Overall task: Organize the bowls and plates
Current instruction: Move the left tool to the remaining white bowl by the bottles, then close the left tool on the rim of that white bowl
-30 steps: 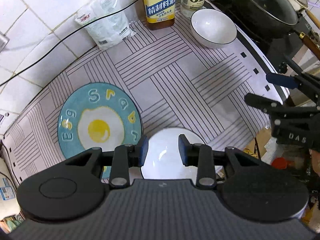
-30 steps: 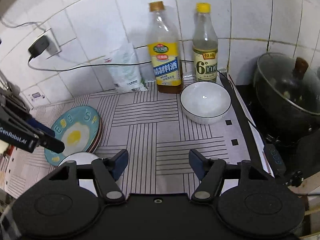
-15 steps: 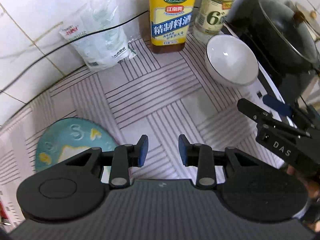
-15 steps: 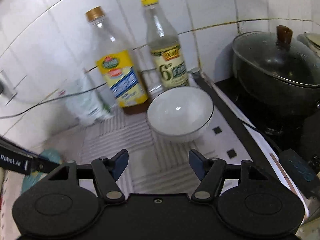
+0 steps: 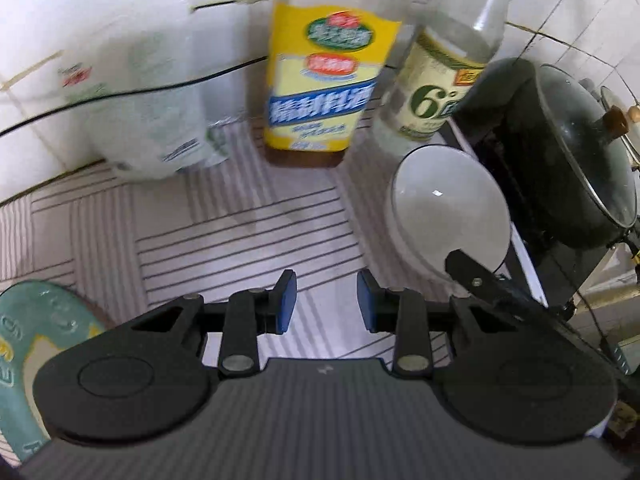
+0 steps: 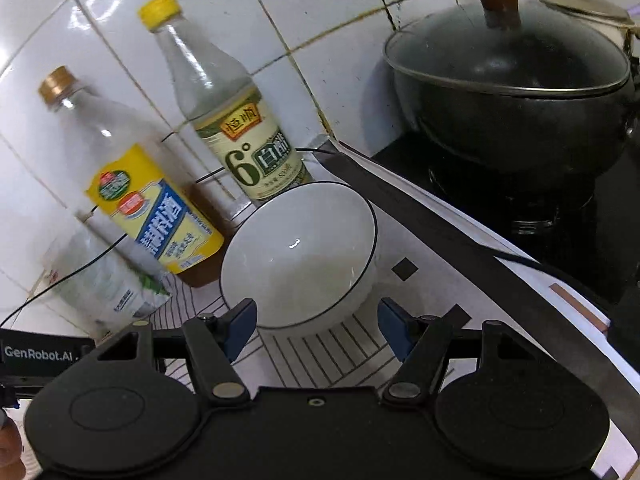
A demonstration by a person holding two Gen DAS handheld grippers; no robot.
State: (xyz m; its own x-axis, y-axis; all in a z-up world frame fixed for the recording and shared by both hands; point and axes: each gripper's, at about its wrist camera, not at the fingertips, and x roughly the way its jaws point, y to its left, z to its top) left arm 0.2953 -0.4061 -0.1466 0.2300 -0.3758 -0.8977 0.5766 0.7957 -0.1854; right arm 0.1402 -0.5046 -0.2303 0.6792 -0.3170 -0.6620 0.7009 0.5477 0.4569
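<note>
A white bowl (image 6: pixel 304 252) with a thin dark rim stands on the striped mat in front of two bottles. My right gripper (image 6: pixel 316 328) is open, its fingertips just short of the bowl's near side and spread about as wide as the bowl. In the left wrist view the same bowl (image 5: pixel 444 216) is at the right, with the right gripper's finger (image 5: pixel 476 280) against its near edge. My left gripper (image 5: pixel 326 306) is open and empty above the mat. The teal egg plate (image 5: pixel 36 344) shows at the lower left edge.
A yellow-labelled bottle (image 6: pixel 156 216) and a vinegar bottle (image 6: pixel 240 144) stand against the tiled wall behind the bowl, beside a white bag (image 5: pixel 148 92) and a black cable. A lidded black pot (image 6: pixel 508 92) sits on the stove at the right.
Both grippers have moved forward toward the back of the counter. The right gripper has closed in on the white bowl. The second white bowl near the plate has dropped out of view.
</note>
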